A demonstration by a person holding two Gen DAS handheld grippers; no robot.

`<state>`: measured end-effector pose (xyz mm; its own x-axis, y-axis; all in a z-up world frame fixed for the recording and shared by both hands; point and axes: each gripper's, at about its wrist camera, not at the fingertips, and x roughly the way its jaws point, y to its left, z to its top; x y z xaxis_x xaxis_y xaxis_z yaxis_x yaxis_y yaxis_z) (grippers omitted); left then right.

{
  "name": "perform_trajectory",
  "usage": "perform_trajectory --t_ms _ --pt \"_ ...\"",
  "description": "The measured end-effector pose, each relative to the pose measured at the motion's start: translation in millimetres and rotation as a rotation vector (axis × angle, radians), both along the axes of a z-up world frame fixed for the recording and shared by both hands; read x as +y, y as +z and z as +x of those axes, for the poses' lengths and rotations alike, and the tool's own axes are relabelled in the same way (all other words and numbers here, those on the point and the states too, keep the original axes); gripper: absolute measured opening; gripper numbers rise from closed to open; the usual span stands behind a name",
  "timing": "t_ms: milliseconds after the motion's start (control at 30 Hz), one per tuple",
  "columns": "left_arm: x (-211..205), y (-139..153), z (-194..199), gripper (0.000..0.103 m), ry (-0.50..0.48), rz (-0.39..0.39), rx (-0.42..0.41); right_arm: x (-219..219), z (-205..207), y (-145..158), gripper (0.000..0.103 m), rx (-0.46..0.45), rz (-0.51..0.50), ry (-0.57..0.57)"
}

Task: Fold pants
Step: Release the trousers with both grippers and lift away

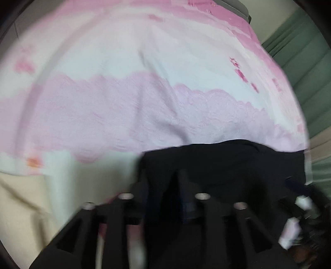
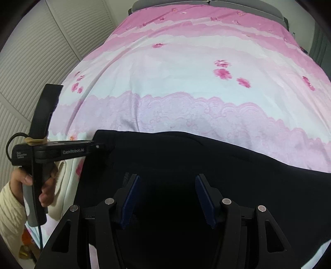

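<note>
Black pants [image 2: 206, 161] lie spread across the near part of a pink and white bed cover [image 2: 186, 82]. My right gripper [image 2: 168, 196] hovers over them, open; its blue pads [image 2: 132, 196] stand wide apart with nothing pinched. My left gripper [image 2: 107, 148], held by a hand [image 2: 47, 186], points at the pants' left corner. The left wrist view is blurred. There the pants [image 1: 227, 165] fill the lower right. The left gripper [image 1: 163, 175] has its dark fingers apart over the cloth edge, and I see no cloth pinched.
White louvred doors [image 2: 31, 72] run along the left of the bed. A grey headboard [image 2: 227, 4] closes the far end. A green curtain [image 1: 300, 62] hangs on the right. A cream sleeve [image 2: 8, 207] covers the arm at the lower left.
</note>
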<state>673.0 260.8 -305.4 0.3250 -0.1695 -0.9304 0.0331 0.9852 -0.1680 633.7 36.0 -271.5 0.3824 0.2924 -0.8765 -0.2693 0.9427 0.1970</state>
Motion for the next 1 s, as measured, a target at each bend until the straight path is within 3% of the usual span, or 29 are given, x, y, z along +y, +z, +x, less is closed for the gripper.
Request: perform_trajectory --t_ms 33,67,100,167,300,467,700,1000 --pt "-2.9 16.7 -10.7 0.065 -0.014 0.074 -0.060 -3.2 -2.0 2.8 0.058 -0.001 0.000 -0.003" --pt "-5.2 28.8 -19.3 0.068 -0.026 0.109 -0.102 -9.0 -5.6 7.1 0.065 -0.003 0.001 -0.009" --pt "-9.9 45.2 -31.5 0.069 -0.046 0.149 -0.142 -15.4 -9.6 11.5 0.071 -0.009 0.003 -0.019" --pt "-22.4 70.2 -53.4 0.070 -0.068 0.221 -0.160 -32.0 -20.8 24.2 0.072 -0.030 0.014 -0.051" --pt "-58.4 109.6 -100.1 0.073 -0.095 0.290 -0.200 -66.2 -50.7 54.7 0.072 -0.055 0.038 -0.107" --pt "-124.9 144.5 -157.9 0.075 -0.169 0.196 -0.214 -111.0 -107.8 101.6 0.073 -0.128 0.025 -0.135" --pt "-221.5 176.3 -208.1 0.075 -0.237 0.148 -0.268 -194.5 -176.3 145.4 0.073 -0.176 0.054 -0.209" --pt "-348.0 198.3 -240.1 0.078 -0.178 0.056 -0.261 -324.2 -217.8 174.8 0.073 -0.240 0.020 -0.272"
